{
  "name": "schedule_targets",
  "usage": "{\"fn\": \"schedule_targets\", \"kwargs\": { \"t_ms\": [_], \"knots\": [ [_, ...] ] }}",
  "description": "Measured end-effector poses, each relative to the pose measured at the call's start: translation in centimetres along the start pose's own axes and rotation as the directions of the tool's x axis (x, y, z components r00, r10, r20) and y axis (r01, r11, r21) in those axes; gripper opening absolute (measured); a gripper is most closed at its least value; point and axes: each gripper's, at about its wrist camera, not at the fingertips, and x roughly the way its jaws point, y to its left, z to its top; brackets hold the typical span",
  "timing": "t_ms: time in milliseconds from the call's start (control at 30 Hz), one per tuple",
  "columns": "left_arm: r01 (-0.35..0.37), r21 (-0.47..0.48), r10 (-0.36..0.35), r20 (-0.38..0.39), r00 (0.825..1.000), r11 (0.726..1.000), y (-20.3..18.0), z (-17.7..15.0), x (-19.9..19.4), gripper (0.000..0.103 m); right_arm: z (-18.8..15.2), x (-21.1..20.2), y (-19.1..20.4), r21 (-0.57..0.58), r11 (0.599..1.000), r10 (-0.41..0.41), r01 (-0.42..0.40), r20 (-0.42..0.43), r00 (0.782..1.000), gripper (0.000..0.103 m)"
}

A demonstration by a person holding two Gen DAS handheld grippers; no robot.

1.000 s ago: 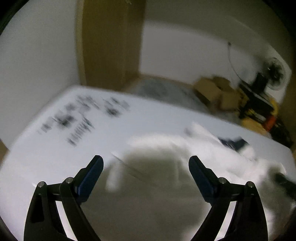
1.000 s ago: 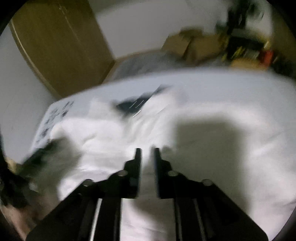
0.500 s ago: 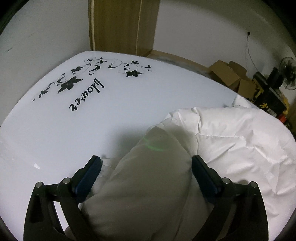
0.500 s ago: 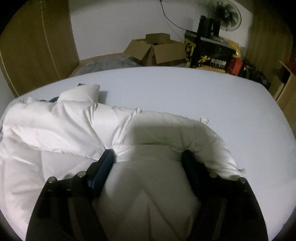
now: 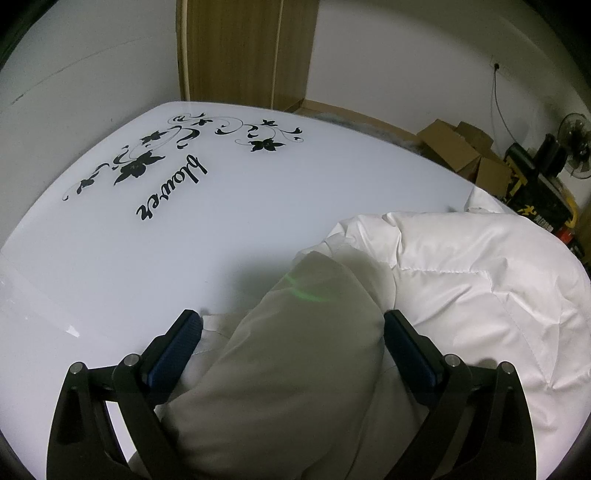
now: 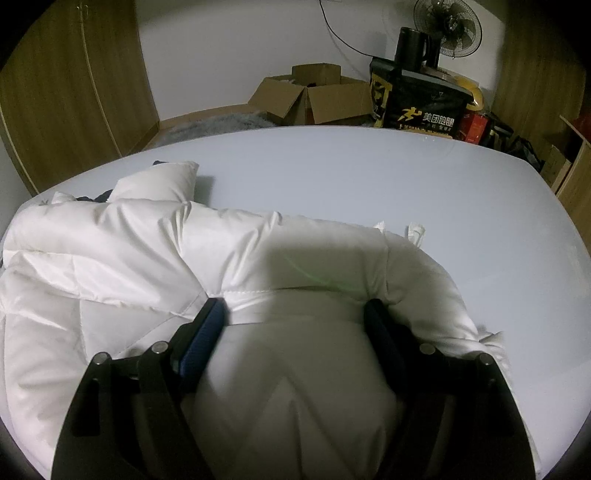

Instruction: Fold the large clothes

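A white quilted jacket [image 6: 122, 258] lies bunched on a white table [image 6: 332, 177], piled in thick puffed folds rather than spread flat. In the right wrist view it covers the near and left part of the tabletop, with one puffy end [image 6: 162, 181] sticking up at its far left edge and a bit of dark fabric [image 6: 99, 195] showing just beside that end. A small white tag [image 6: 415, 232] pokes out at the jacket's far right edge. In the left wrist view the jacket [image 5: 480, 273] fills the right and near side of the table [image 5: 258, 206], and a rounded, shadowed fold [image 5: 303, 350] bulges up close to the camera.

The left gripper [image 5: 293, 332] is spread wide, its blue-padded fingers [image 5: 177, 347] standing on either side of that shadowed fold. Whether the pads press the cloth or only flank it cannot be told. The right gripper [image 6: 295, 317] is also wide apart, with a puffed section of the jacket between its fingers [image 6: 207, 332]; the fabric swells up against both of them, but a firm hold is not evident.

On the far left of the table, in the left wrist view, a black floral print [image 5: 147, 162] with curling script marks the surface. Beyond the table stand wooden doors [image 5: 247, 51], open boxes [image 6: 314, 96], a black bag [image 6: 417, 103] with yellow printing, and a fan [image 6: 448, 26] against the white wall.
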Motion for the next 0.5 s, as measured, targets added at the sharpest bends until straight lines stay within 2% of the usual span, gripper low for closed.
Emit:
{"fn": "schedule_targets", "kwargs": {
  "t_ms": [167, 233, 300, 333, 367, 433, 500],
  "knots": [
    [0.0, -0.004, 0.0, -0.003, 1.0, 1.0, 0.0, 0.3, 0.5, 0.102, 0.0, 0.1, 0.0, 0.004, 1.0, 0.003, -0.003, 0.002, 1.0, 0.079],
    [-0.021, 0.008, 0.021, -0.012, 1.0, 1.0, -0.3, 0.4, 0.5, 0.102, -0.1, 0.2, 0.2, -0.003, 1.0, -0.011, 0.011, -0.006, 1.0, 0.079],
    [-0.074, 0.01, 0.074, -0.003, 0.997, 0.997, -0.7, 0.4, -1.1, 0.097, 0.2, 0.1, 0.6, -0.024, 0.999, -0.044, 0.043, -0.043, 0.998, 0.078],
    [-0.054, -0.02, 0.054, 0.016, 0.998, 0.998, -0.9, 0.0, -2.7, 0.097, 0.3, -0.9, 0.6, -0.004, 0.999, -0.051, 0.051, -0.048, 0.998, 0.077],
    [-0.006, -0.026, 0.007, 0.026, 1.0, 1.0, -1.6, -0.6, -4.4, 0.097, 0.1, -2.5, 0.5, 0.04, 0.999, -0.003, 0.004, -0.029, 1.0, 0.066],
    [0.025, 0.044, -0.028, 0.06, 0.998, 0.999, -4.2, -1.7, -7.1, 0.097, -0.7, -5.4, 1.4, 0.077, 0.995, 0.069, -0.069, -0.001, 0.998, 0.065],
    [0.016, 0.12, -0.027, 0.088, 0.996, 0.993, -6.5, -2.7, -8.2, 0.097, -1.5, -7.0, 3.3, 0.029, 0.998, 0.061, -0.062, 0.023, 0.998, 0.066]
  ]
}}
